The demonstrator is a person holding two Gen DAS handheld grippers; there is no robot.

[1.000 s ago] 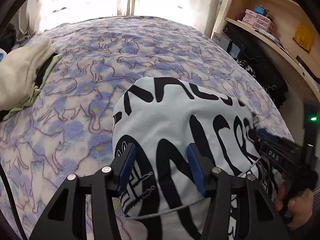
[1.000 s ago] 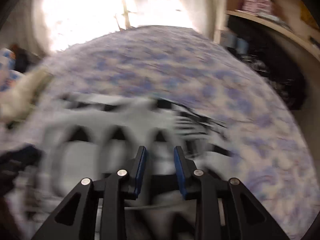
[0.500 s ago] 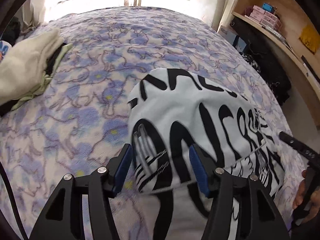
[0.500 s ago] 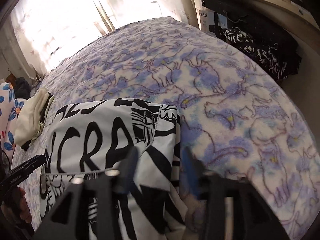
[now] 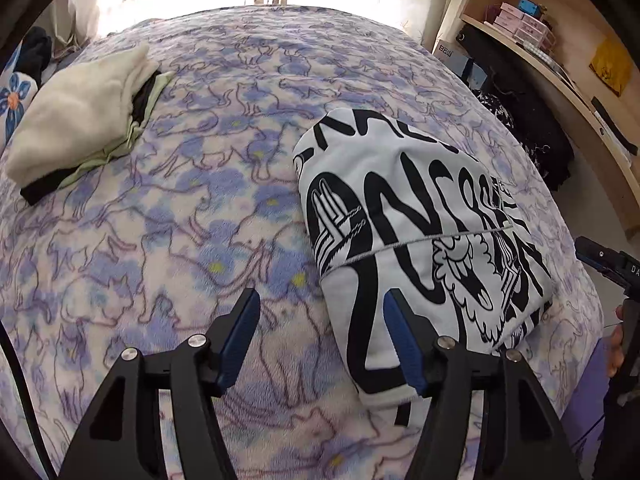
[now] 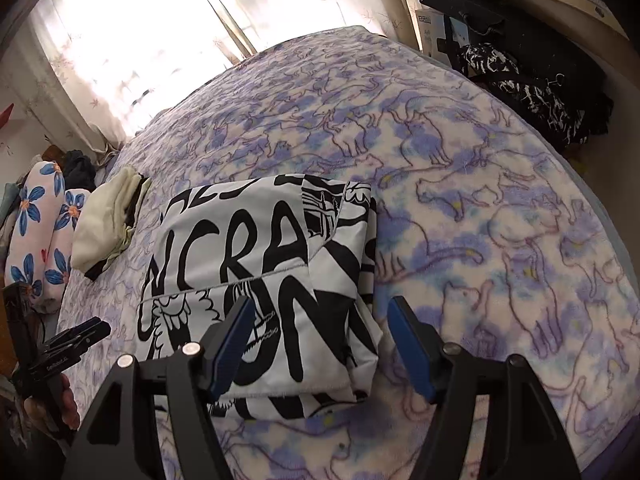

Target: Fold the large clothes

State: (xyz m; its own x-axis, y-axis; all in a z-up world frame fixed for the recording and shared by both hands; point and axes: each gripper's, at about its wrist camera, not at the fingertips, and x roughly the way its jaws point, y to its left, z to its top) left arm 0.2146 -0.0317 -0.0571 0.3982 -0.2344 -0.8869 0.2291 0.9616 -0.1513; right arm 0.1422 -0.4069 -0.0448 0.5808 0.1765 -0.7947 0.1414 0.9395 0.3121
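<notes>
White-and-black printed garment (image 5: pixel 420 232) lies folded into a compact rectangle on the fleecy purple cat-print bed (image 5: pixel 160 220), apparently set down finished, so the left tongs (image 5: pixel 322 340) and right tongs (image 6: pixel 322 344) hang above it, both opening and gripping nothing.

You have one folded printed garment (image 5: pixel 420 236) and one cream pile (image 5: pixel 80 120) on one bed (image 5: pixel 180 220). You hold two tools: left tool (image 5: pixel 320 340), right tool (image 6: pixel 320 344).
</notes>
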